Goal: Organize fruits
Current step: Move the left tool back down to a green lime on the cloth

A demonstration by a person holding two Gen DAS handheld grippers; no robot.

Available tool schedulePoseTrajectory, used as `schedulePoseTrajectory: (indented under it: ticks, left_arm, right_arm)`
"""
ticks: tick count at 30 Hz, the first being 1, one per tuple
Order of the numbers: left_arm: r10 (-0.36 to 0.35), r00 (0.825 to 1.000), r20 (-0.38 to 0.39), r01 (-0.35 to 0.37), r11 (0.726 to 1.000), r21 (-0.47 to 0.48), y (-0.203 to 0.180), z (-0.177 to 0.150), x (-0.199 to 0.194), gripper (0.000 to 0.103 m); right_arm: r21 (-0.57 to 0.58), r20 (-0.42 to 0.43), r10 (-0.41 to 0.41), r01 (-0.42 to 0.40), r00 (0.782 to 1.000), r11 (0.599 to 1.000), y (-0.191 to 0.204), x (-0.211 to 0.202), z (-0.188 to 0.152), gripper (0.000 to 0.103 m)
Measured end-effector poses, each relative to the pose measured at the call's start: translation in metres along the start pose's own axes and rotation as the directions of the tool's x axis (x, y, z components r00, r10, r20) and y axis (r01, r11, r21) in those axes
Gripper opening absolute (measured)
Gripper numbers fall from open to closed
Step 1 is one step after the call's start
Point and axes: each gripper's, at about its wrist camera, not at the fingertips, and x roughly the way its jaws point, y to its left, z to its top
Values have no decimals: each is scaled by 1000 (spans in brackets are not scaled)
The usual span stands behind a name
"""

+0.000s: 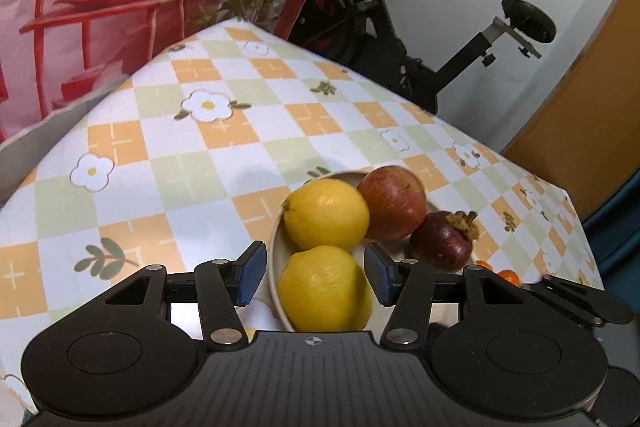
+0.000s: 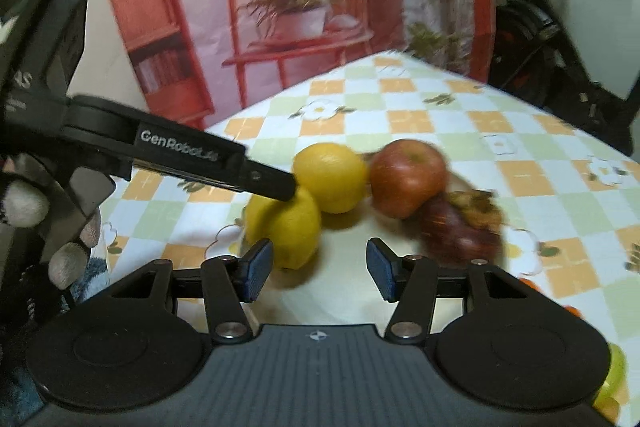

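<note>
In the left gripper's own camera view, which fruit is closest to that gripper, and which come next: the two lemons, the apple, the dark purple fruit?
1. Near lemon, between the left gripper's fingers.
2. Far lemon, just behind it on the plate.
3. Purple fruit on the right and apple behind: too close to call.

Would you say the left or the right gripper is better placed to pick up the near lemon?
Probably the left gripper: its open pads already flank the near lemon in the bowl. The right gripper is open over bare bowl.
</note>
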Motion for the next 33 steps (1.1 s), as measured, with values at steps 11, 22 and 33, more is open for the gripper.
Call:
schedulePoseTrajectory:
  ticks: [11,22,33]
  left_arm:
    - [-94,992,82,79,981,177,-70,-1,-18,56]
    - [-174,985,-9,169,943,288,-127,-33,-5,56]
    - [-185,975,-120,217,906,364,-149,-69,9,56]
  right_arm:
    - [159,101,-181,163,978,974,-68,-73,-25,55]
    - [147,112,-227,210,967,967,-73,-111,-63,55]
    - [53,59,-165,162,985,985,-47,-98,-101,56]
